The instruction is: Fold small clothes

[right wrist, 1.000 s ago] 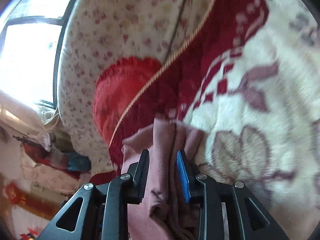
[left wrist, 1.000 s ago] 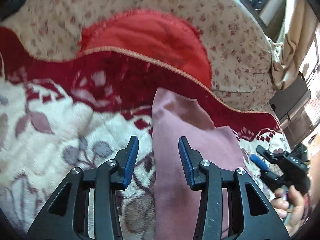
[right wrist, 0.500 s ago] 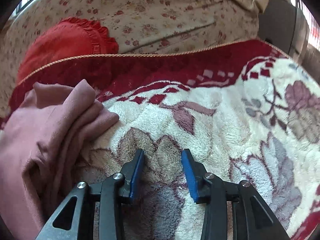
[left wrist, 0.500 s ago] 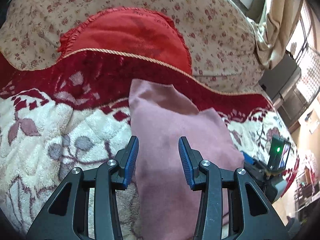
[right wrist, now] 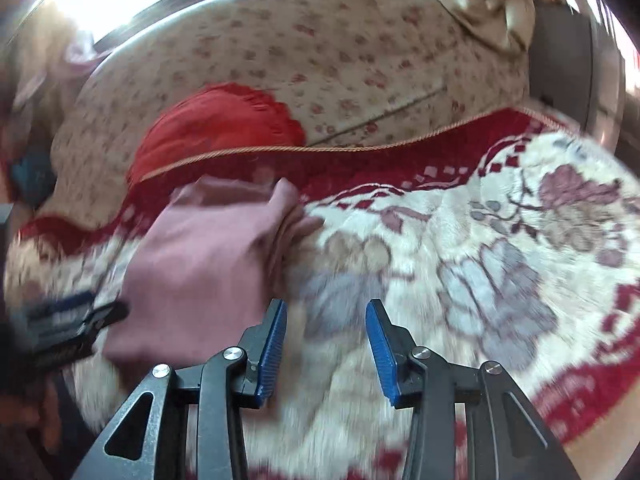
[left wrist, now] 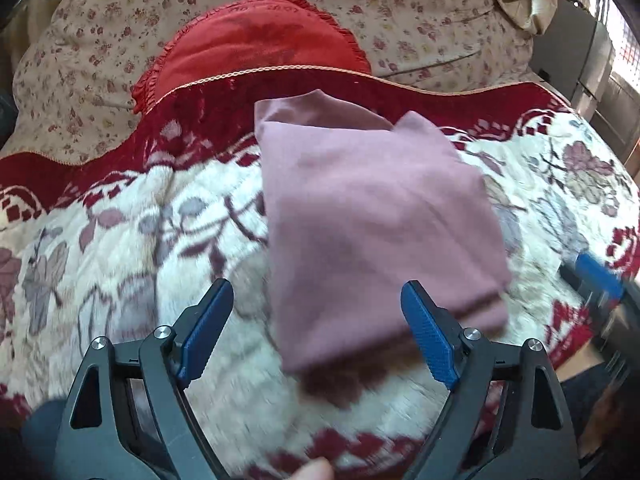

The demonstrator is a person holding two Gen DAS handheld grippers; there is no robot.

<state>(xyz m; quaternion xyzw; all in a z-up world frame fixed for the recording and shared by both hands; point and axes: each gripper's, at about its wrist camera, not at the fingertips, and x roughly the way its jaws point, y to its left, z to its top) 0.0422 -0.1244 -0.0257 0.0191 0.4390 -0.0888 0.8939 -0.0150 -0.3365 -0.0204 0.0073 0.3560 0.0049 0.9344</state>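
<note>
The pink garment (left wrist: 372,216) lies folded on the floral blanket (left wrist: 120,240), soft, light, floppy (best pinched at a corner edge). Left gripper (left wrist: 318,332) fingers just spread wide, empty; right gripper (right wrist: 326,348) fingers parted, empty.

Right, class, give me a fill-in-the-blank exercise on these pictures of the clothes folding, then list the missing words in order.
1. The folded garment lying on the blanket is ____ in colour.
2. The red cushion leans against a sofa back printed with small ____.
3. The pads on the fingers of the left gripper are ____ in colour.
4. Between the fingertips of the right gripper shows only the ____.

Missing words: pink; flowers; blue; blanket
</note>
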